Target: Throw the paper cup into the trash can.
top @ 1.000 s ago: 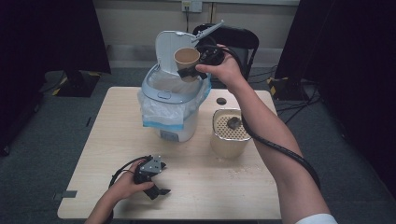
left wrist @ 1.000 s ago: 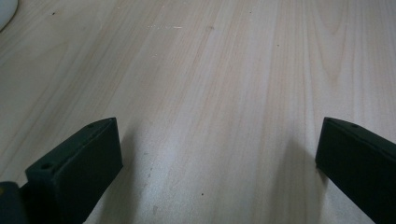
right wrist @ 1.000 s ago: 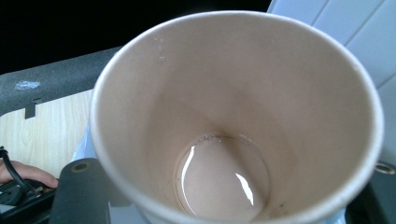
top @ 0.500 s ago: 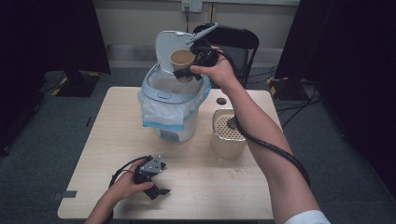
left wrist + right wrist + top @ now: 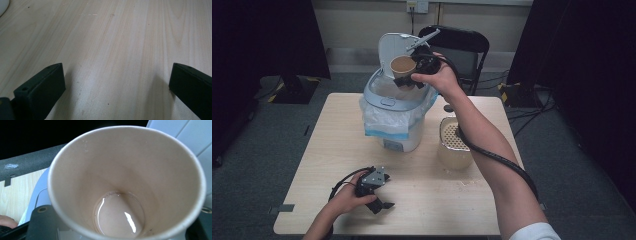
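My right gripper [image 5: 408, 76] is shut on a brown paper cup [image 5: 402, 65], held tilted over the open white bin [image 5: 394, 102]. The bin's lid [image 5: 394, 50] stands up behind the cup. In the right gripper view the cup [image 5: 125, 182] fills the frame, with a little pale brown liquid pooled at its bottom, and a black jaw on each side of its rim. My left gripper [image 5: 379, 197] rests on the table [image 5: 327, 145] near the front edge, held by a hand. Its fingers [image 5: 40, 90] stand wide apart over bare wood, nothing between them.
A clear container with a perforated tan insert [image 5: 455, 142] stands on the table right of the bin. A small dark round thing [image 5: 448, 108] lies behind it. A black chair [image 5: 462, 47] stands beyond the table. The bin carries a plastic liner [image 5: 387, 125].
The right gripper has carried the cup a little to the left and down, closer over the bin's opening. The left gripper has stayed put.
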Demonstrator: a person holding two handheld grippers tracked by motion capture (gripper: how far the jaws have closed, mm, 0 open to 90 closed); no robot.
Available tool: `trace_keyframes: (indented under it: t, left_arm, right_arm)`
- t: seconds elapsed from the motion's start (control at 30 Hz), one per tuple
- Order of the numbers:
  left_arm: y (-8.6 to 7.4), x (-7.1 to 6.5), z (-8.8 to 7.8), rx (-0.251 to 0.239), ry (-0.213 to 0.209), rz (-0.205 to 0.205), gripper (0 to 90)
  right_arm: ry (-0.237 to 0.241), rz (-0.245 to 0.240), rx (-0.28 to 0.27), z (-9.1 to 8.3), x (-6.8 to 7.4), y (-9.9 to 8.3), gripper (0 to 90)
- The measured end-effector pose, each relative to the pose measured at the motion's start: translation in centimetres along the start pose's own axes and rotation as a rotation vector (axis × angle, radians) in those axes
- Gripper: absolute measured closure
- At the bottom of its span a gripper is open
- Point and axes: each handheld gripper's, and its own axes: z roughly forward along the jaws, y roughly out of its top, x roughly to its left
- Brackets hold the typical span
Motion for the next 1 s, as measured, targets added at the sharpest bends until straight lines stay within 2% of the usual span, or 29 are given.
trace_keyframes:
  t: [0.17, 0.3, 0.43, 0.73, 1.0]
  left_arm:
    - [0.0, 0.0, 0.0, 0.001, -0.003, 0.001, 0.0]
    - [0.0, 0.0, 0.0, 0.0, -0.001, 0.0, 0.0]
    - [0.0, 0.0, 0.0, 0.001, -0.002, 0.002, 0.0]
    - [0.0, 0.0, 0.0, 0.0, -0.002, 0.002, 0.0]
    - [0.0, 0.0, 0.0, 0.0, 0.001, 0.005, 0.0]
  right_arm:
    - [0.004, 0.006, 0.005, 0.5, 0.0, -0.2, 27.0]
    - [0.03, 0.026, 0.006, 0.8, 0.0, -0.4, 26.0]
    - [0.013, 0.031, 0.007, 0.9, 0.2, -0.4, 18.4]
    - [0.012, 0.067, -0.011, -0.2, 0.2, -1.2, 15.5]
    - [0.008, 0.056, -0.004, -2.2, 0.3, -2.2, 17.3]
